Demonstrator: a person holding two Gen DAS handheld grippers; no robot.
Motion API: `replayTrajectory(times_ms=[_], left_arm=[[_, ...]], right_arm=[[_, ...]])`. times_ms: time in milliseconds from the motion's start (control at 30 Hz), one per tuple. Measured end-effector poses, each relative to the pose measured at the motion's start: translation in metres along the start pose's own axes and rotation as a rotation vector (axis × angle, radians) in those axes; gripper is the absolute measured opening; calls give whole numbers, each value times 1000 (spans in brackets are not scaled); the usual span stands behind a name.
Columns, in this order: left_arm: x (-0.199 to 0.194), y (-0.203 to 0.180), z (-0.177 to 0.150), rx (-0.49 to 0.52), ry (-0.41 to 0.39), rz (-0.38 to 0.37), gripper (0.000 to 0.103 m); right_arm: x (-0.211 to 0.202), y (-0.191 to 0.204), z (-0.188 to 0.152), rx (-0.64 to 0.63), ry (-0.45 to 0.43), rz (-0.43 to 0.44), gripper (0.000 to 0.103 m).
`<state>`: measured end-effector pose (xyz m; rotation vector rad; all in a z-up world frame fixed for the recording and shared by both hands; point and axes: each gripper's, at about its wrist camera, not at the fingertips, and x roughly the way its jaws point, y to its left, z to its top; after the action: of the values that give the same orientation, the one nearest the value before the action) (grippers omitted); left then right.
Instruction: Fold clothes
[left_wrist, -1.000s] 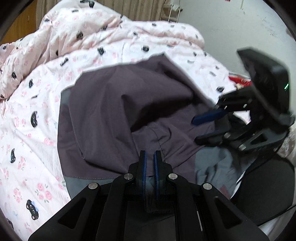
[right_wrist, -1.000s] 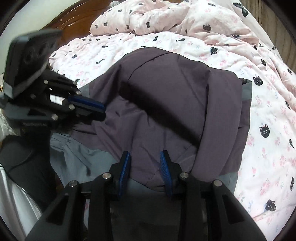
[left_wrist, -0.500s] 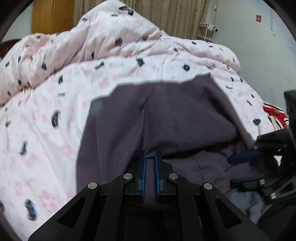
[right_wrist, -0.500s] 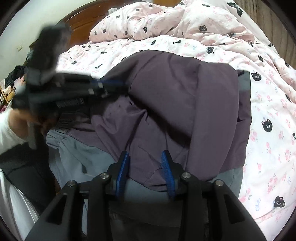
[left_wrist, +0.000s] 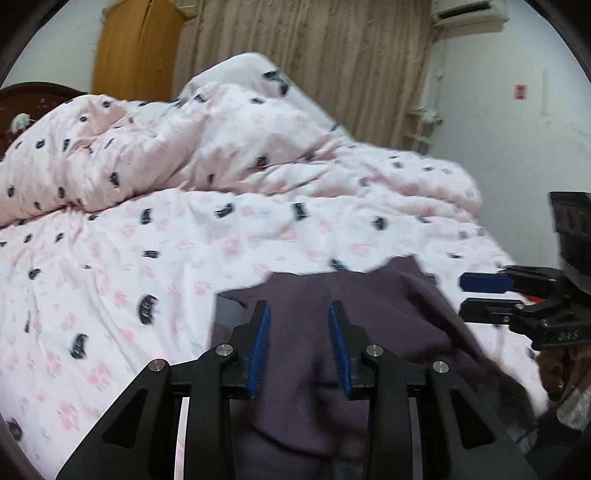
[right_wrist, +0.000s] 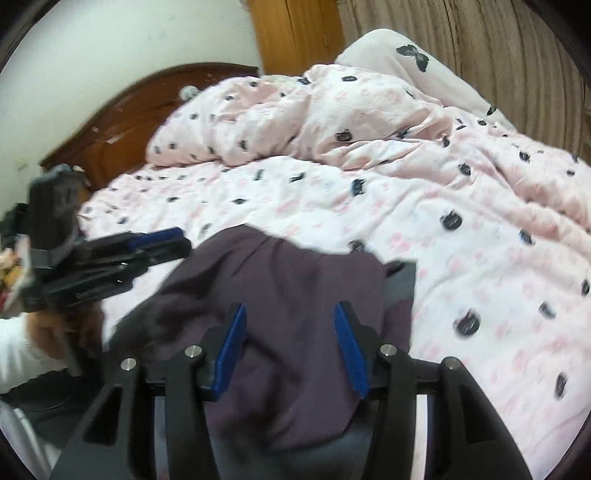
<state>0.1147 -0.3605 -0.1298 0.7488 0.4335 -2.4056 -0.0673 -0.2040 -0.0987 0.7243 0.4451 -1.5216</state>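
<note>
Both claws let go of the jacket.
Left claw (left_wrist: 299, 347) and right claw (right_wrist: 291, 347) are opening above the jacket (right_wrist: 295, 295), leaving its fold resting on the bed (right_wrist: 424, 221).

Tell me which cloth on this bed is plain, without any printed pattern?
The dark purple garment in the foreground; the pink quilt heaped behind it is dotted with small dark motifs.

Two grippers (left_wrist: 300, 314) (right_wrist: 290, 317), one purple garment (left_wrist: 369, 306), one pink quilt (left_wrist: 184, 240).
</note>
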Motion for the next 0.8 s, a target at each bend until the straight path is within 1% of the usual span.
replayTrajectory(times_ms=[67, 100, 233, 400, 533, 600, 700, 800], left_arm=[[20, 5, 6, -7, 34, 39, 28], [30, 7, 6, -10, 58, 47, 28], [52, 10, -6, -12, 120, 75, 28], [73, 8, -14, -4, 153, 111, 29], [90, 8, -23, 6, 187, 128, 30], [90, 7, -23, 9, 191, 130, 30], [73, 6, -17, 5, 161, 119, 30], [37, 0, -10, 9, 89, 81, 30]], right_arm=[[19, -3, 9, -4, 32, -14, 52], [29, -4, 12, -6, 48, -21, 52], [70, -13, 17, -9, 114, -63, 51], [98, -31, 12, 3, 176, -114, 51], [119, -40, 6, -11, 234, -147, 51], [122, -39, 4, -21, 239, -162, 51], [111, -35, 4, -28, 221, -178, 52], [84, -28, 3, -29, 173, -184, 52]])
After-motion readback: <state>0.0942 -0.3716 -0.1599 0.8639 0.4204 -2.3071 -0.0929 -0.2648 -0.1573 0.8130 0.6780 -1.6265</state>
